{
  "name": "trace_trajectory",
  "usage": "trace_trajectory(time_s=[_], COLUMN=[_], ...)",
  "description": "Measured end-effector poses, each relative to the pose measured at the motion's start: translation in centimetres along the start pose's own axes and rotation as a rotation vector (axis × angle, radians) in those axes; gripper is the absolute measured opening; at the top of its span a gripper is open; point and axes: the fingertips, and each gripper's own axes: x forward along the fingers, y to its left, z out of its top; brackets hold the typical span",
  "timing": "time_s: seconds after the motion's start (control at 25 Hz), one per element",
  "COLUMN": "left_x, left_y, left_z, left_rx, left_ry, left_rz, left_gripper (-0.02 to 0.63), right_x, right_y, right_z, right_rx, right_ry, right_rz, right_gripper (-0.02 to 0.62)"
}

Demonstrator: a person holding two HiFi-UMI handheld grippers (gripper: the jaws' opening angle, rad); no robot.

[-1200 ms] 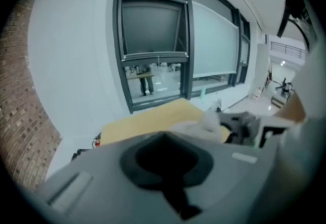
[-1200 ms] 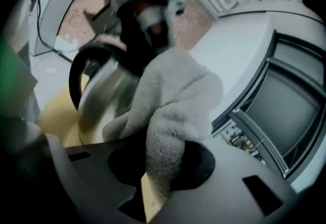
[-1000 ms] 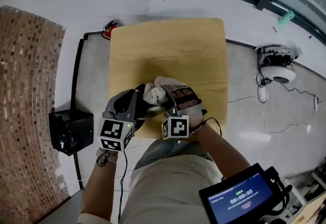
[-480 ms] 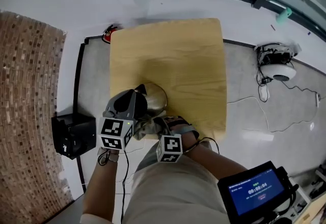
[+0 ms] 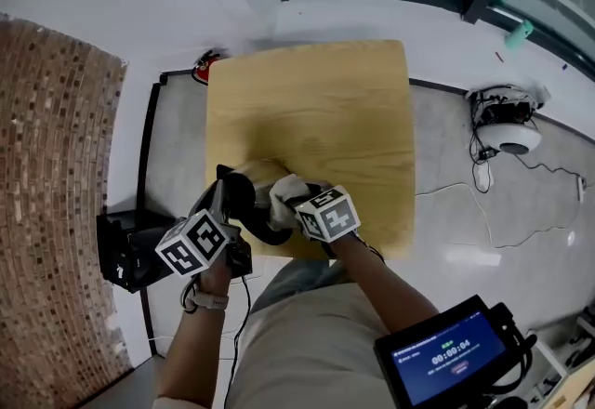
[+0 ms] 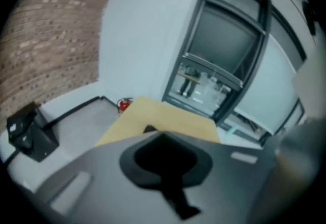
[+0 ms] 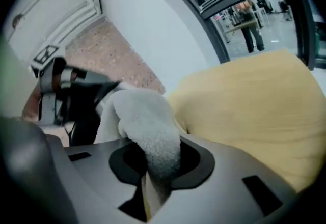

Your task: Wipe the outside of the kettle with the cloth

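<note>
Kettle point(image 5: 263, 232) held at the near table point(image 5: 353, 119) edge
Its handle is clamped in the left gripper point(image 5: 232, 199); the cloth point(image 5: 282, 191) is pinched in the right gripper point(image 5: 297, 204) beside it

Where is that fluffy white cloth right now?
The fluffy white cloth is pinched in the right tool. In the head view it sits near the front edge of the pale wooden table, left of centre.

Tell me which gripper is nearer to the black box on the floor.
Left. The left gripper is at the near left edge of the table, just right of the black box; the right gripper, clamping the cloth, is farther right over the table.
</note>
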Motion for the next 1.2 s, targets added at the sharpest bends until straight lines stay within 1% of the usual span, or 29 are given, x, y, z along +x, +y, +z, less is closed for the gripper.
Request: trace_trajectory(time_s=[0.04, 0.08, 0.12, 0.16, 0.2, 0.24, 0.28, 0.32, 0.36, 0.4, 0.44, 0.48, 0.52, 0.56, 0.6, 0.64, 0.68, 0.72, 0.76, 0.8, 0.84, 0.88, 0.96, 1.0, 1.04, 1.08, 1.12, 1.16, 1.2], left_x=[-0.6, -1.0, -1.3, -1.3, -1.2, -1.0, -0.8, -0.7, -0.6, -0.7, -0.9, -1.0, -1.0, -1.0, -1.0, -0.9, -0.8, -0.7, -0.7, -0.8, -0.8, -0.8, -0.6, -0.5, -0.5, -0.4, -0.4, -0.5, -0.7], left_y=[0.1, -0.1, -0.6, -1.1, -1.5, -1.9, -2.1, -2.2, -2.2, -2.2, -2.2, -2.3, -2.4, -2.4, -2.4, -2.3, -2.2, -2.3, -2.4, -2.5, -2.7, -2.8, -2.7, -2.5, -2.3, -2.2, -2.1, -2.1, -2.1], left_z=[-0.5, -0.8, -1.2, -1.4, -1.5, -1.6, -1.5, -1.4, -1.3, -1.2, -1.2, -1.1, -1.1, -1.1, -1.0, -1.0, -1.0, -1.0, -1.1, -1.3, -1.4, -1.4, -1.2, -1.1, -1.1, -1.1, -1.1, -1.2, -1.4], left_rx=[-0.054, -0.07, -0.049, 0.004, 0.077, 0.154, 0.215, 0.255, 0.277, 0.293, 0.306, 0.32, 0.332, 0.34, 0.342, 0.34, 0.336, 0.331, 0.329, 0.33, 0.336, 0.342, 0.345, 0.343, 0.342, 0.342, 0.342, 0.344, 0.348], left_ry=[-0.001, 0.005, 0.016, 0.027, 0.031, 0.025, 0.011, -0.007, -0.026, -0.047, -0.069, -0.089, -0.104, -0.113, -0.114, -0.111, -0.105, -0.1, -0.096, -0.094, -0.095, -0.097, -0.099, -0.097, -0.095, -0.094, -0.093, -0.092, -0.093], left_rz=[0.007, -0.005, -0.027, -0.047, -0.056, -0.053, -0.044, -0.034, -0.023, -0.014, -0.004, 0.004, 0.01, 0.013, 0.012, 0.01, 0.006, 0.002, 0.001, 0.003, 0.006, 0.006, 0.003, 0.0, -0.002, -0.003, -0.005, -0.007, -0.009], left_gripper=[-0.012, -0.012, -0.012, -0.012, -0.012, -0.012, -0.011, -0.011, -0.012, -0.012, -0.012, -0.012, -0.012, -0.012, -0.011, -0.012, -0.012, -0.012, -0.012, -0.012, -0.012, -0.012, -0.012, -0.012, -0.012, -0.012, -0.012, -0.012, -0.012], right_x=[-0.3, -0.7, -1.3, -2.0, -2.4, -2.4, -1.7, -0.4, 1.2, 2.4, 2.6, 1.7, 0.1, -1.6, -2.9, -3.3, -2.7, -1.4, 0.0, 0.9, 1.0, 0.2, -2.2, -2.8, -2.8, -1.9, -0.6, 0.7, 1.5], right_y=[-0.1, 0.7, 2.3, 4.3, 5.9, 6.3, 5.0, 2.3, -0.9, -3.5, -4.5, -3.8, -1.7, 0.9, 3.1, 3.9, 3.0, 1.0, -1.1, -2.3, -2.2, -1.0, 2.9, 4.4, 4.6, 3.4, 1.3, -0.7, -1.6], right_z=[1.7, 3.5, 5.5, 7.2, 8.3, 8.6, 7.9, 6.1, 3.6, 1.1, -0.5, -0.7, 0.4, 1.9, 2.9, 2.8, 1.1, -1.8, -5.2, -7.8, -8.6, -7.6, -3.0, -1.4, -1.0, -2.2, -4.7, -7.8, -10.2], right_rx=[0.011, -0.013, -0.094, -0.222, -0.366, -0.485, -0.543, -0.532, -0.474, -0.419, -0.412, -0.457, -0.526, -0.583, -0.614, -0.617, -0.599, -0.569, -0.54, -0.536, -0.568, -0.625, -0.717, -0.73, -0.73, -0.727, -0.731, -0.749, -0.786], right_ry=[-0.044, -0.089, -0.136, -0.178, -0.205, -0.207, -0.178, -0.111, -0.007, 0.105, 0.18, 0.186, 0.127, 0.031, -0.056, -0.088, -0.038, 0.088, 0.248, 0.376, 0.431, 0.408, 0.226, 0.14, 0.11, 0.16, 0.283, 0.435, 0.553], right_rz=[0.008, 0.024, 0.043, 0.051, 0.033, -0.016, -0.079, -0.139, -0.183, -0.207, -0.217, -0.223, -0.22, -0.205, -0.186, -0.182, -0.196, -0.21, -0.207, -0.193, -0.183, -0.18, -0.153, -0.13, -0.119, -0.124, -0.129, -0.119, -0.098], right_gripper=[0.089, 0.089, 0.089, 0.089, 0.089, 0.089, 0.089, 0.089, 0.089, 0.089, 0.089, 0.089, 0.089, 0.089, 0.089, 0.089, 0.087, 0.087, 0.087, 0.088, 0.088, 0.089, 0.089, 0.089, 0.089, 0.089, 0.089, 0.089, 0.089])
